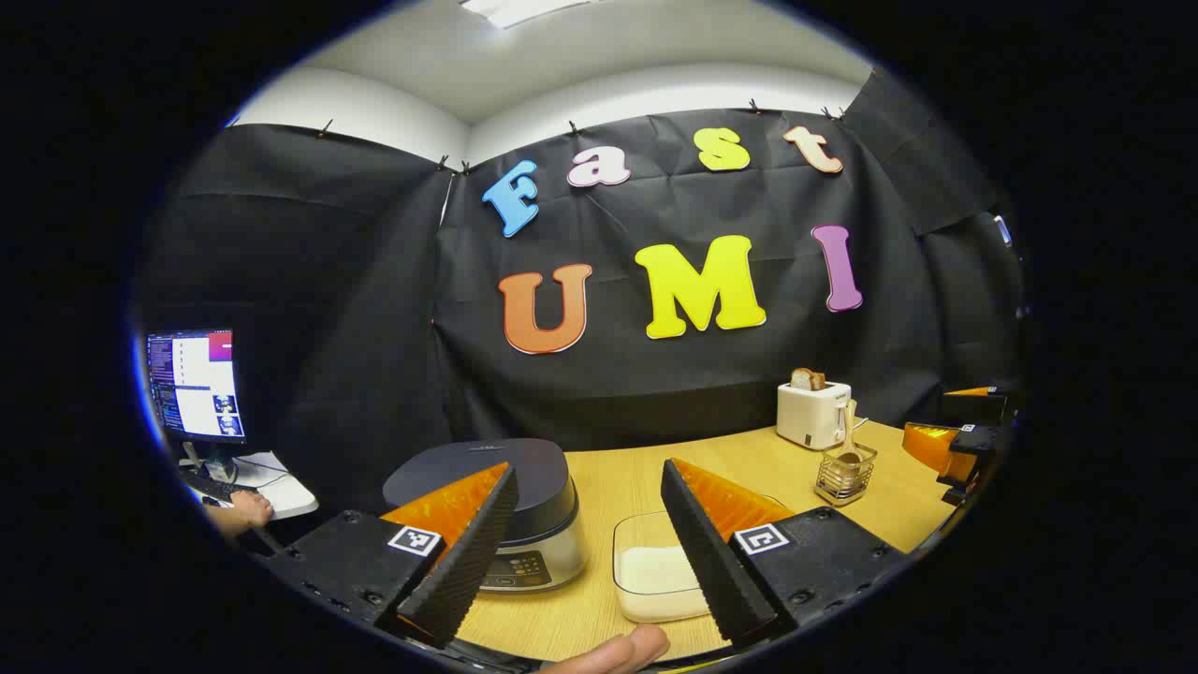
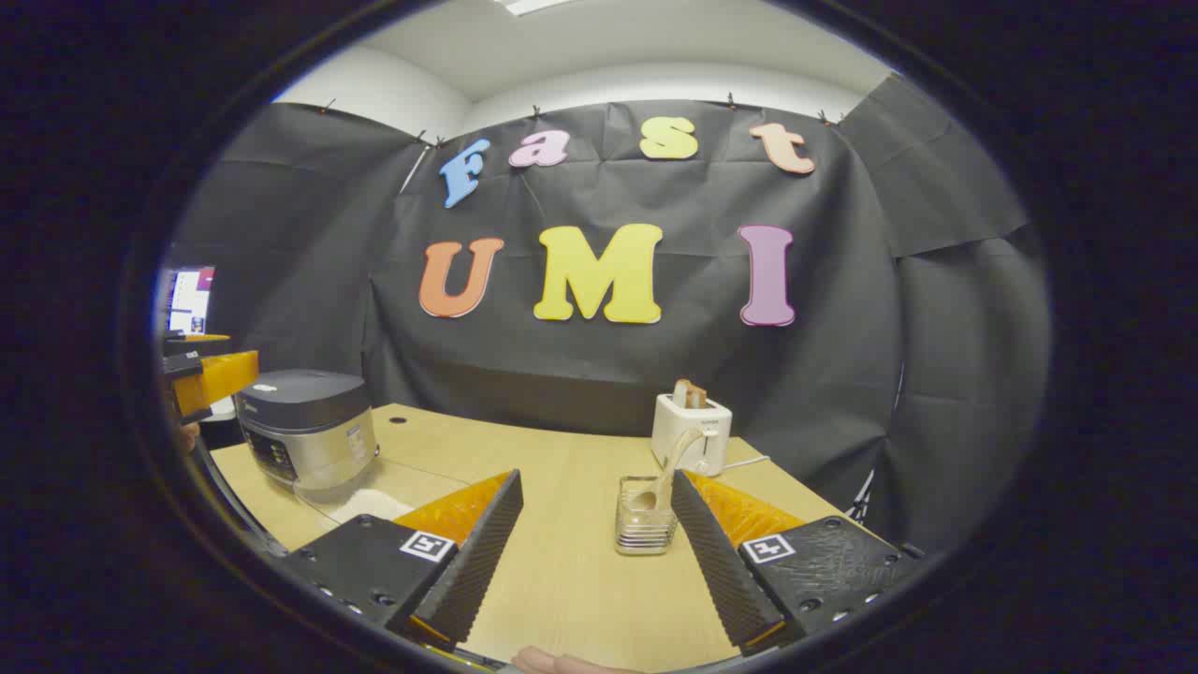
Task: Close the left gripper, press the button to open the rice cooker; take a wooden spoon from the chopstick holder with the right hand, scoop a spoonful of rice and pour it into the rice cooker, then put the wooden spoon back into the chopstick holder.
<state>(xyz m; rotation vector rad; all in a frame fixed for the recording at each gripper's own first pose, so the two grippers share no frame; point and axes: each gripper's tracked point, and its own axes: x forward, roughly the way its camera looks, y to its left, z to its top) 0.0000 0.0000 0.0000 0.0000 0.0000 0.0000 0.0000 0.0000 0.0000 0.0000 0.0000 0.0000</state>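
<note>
The left gripper [image 1: 585,552] has its jaws wide apart, above the table [image 1: 618,477], between the closed rice cooker [image 1: 496,496] and the clear container of rice [image 1: 650,571]. The right gripper [image 2: 590,552] is also spread open and holds nothing — just ahead stands the wire chopstick holder [image 2: 644,529] with the wooden spoon [image 2: 660,477] inside, the toaster [image 2: 691,431] behind it.

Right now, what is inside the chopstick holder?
A wooden spoon stands in the holder, bowl down, handle leaning toward the toaster. The holder's bottom is hidden behind its wires.
</note>
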